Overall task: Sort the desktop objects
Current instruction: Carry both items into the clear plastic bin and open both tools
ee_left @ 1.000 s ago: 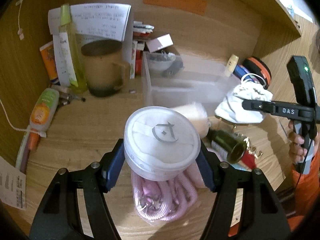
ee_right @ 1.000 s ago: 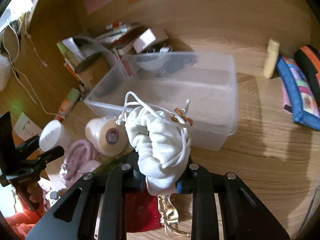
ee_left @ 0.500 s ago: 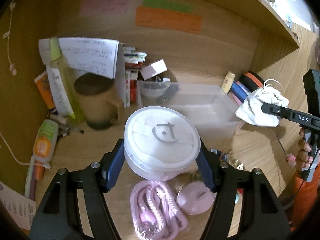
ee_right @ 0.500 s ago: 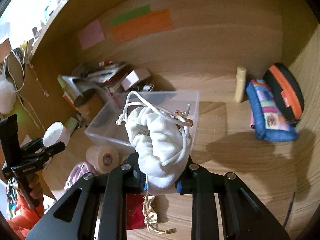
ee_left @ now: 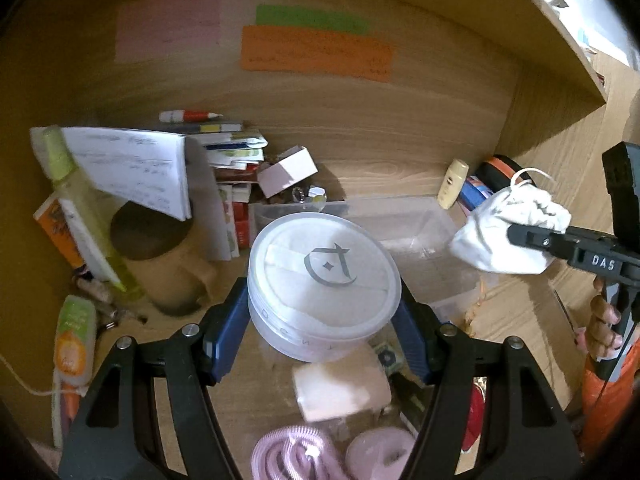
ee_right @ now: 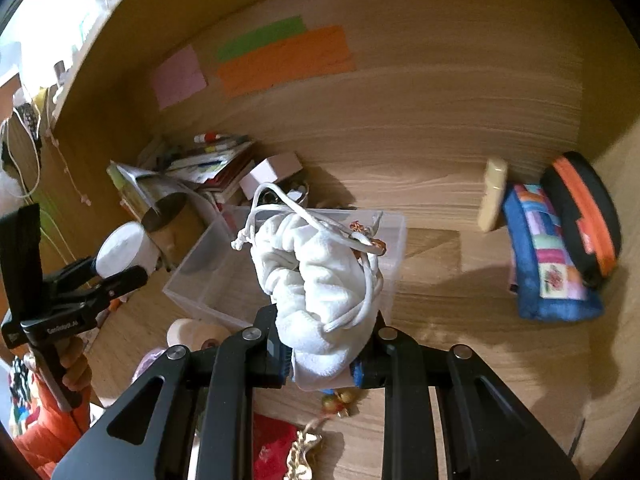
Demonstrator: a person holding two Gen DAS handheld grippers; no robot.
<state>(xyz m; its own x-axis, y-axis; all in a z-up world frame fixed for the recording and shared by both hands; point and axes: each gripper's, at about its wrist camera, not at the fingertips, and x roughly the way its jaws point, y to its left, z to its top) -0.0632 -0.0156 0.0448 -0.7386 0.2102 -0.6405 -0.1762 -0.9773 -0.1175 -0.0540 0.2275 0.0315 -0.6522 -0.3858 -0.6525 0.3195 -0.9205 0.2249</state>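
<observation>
My left gripper is shut on a round translucent white jar with a grey logo on its lid, held high above the desk; the jar also shows in the right wrist view. My right gripper is shut on a white drawstring pouch, also held high; the pouch also shows in the left wrist view. A clear plastic box stands on the desk below and beyond both grippers.
A brown mug, papers, a green spray bottle and books crowd the back left. A cream tape roll, pink cord and red items lie near. A patchwork pouch, orange-black case and small tube sit at right.
Both grippers have risen with their loads; the desk items look smaller and farther. The tape roll now shows beneath the jar.
</observation>
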